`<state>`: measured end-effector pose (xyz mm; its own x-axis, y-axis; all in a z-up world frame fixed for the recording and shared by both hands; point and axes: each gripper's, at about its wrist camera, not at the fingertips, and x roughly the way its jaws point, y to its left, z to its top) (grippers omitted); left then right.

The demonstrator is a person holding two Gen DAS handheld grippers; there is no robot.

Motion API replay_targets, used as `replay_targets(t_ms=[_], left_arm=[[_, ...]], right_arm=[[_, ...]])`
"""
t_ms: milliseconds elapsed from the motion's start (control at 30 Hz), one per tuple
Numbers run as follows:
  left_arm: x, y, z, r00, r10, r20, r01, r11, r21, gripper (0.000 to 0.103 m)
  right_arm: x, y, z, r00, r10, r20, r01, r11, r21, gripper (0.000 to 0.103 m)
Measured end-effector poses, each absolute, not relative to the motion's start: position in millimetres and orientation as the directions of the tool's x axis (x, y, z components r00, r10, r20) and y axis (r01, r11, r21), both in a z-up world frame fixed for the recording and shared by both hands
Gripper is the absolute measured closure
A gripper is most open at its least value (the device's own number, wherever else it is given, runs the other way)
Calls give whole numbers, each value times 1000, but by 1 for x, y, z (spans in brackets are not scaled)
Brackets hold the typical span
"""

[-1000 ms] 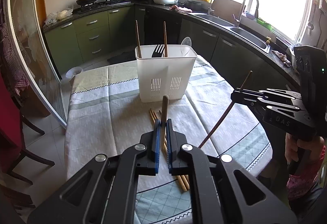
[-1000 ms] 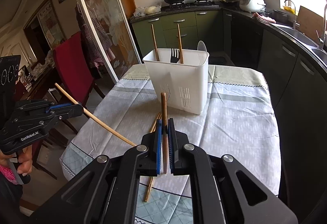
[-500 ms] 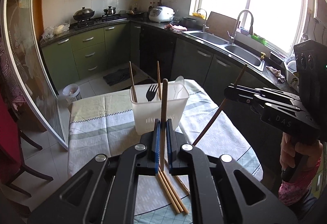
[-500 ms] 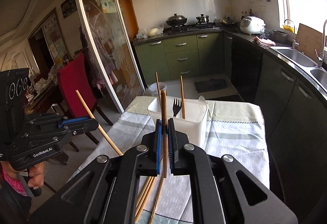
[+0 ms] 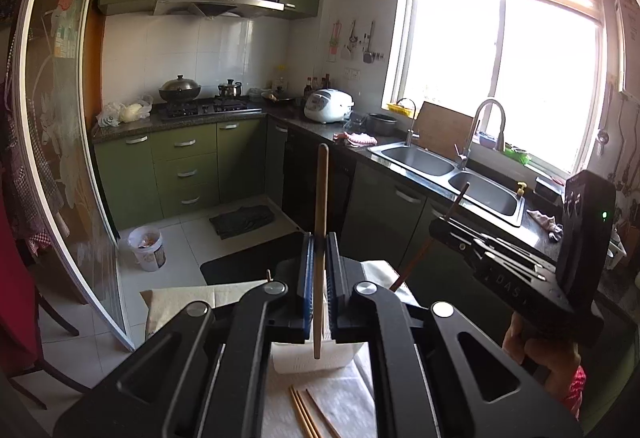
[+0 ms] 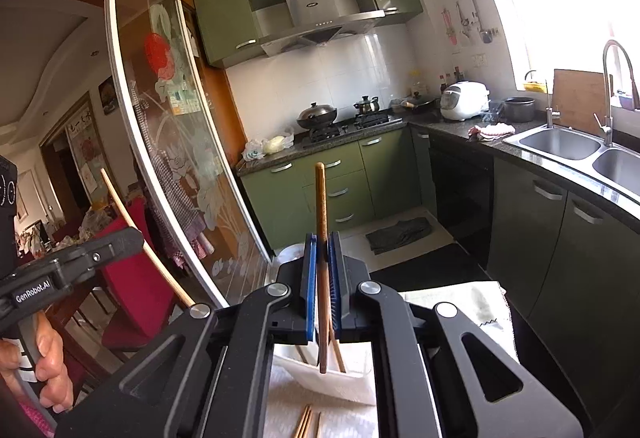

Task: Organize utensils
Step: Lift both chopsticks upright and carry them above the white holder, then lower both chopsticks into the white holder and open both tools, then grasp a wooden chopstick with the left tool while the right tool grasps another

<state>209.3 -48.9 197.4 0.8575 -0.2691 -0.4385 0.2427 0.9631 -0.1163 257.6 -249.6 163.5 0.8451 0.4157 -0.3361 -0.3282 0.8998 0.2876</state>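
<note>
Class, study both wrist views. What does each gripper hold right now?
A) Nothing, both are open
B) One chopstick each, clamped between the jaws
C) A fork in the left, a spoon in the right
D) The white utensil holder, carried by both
B: the left gripper is shut on a pale chopstick, and the right gripper on a darker chopstick, above the white utensil holder.

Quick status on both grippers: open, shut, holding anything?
Left gripper: shut on a light chopstick.
Right gripper: shut on a darker chopstick.
</note>
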Motion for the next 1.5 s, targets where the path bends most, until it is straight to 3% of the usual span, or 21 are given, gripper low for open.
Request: replay_targets(t_ms=[300,667,800,933,1100,1300,1500], left_arm=[[262,-60,159,864,-225,-451,201,974,-101,97],[299,-63,80,723,-147,-675,151,987,-53,97],[304,-60,71,695,-144,-704,152,987,-52,96],[295,-58,72,684,-159,-712,161,985,-66,85],[266,-58,70,639,-160,-753,166,984,-69,74],[233,-50,-7,379,-192,-905,143,979,-147,73],[219,-50,-76,241,-170,-956,115,983,-146,74]], right_arm=[[299,-236,122,825,378,-420,-294,922,253,96],[316,-205,55,730,363,-578,-324,930,175,96],[316,-204,49,724,356,-591,-321,932,168,93],[301,-215,59,750,359,-555,-317,932,174,84],[257,-235,75,783,377,-495,-333,926,178,83],[204,-254,42,722,401,-564,-359,914,191,83],[168,-273,-10,646,402,-649,-335,913,232,83]])
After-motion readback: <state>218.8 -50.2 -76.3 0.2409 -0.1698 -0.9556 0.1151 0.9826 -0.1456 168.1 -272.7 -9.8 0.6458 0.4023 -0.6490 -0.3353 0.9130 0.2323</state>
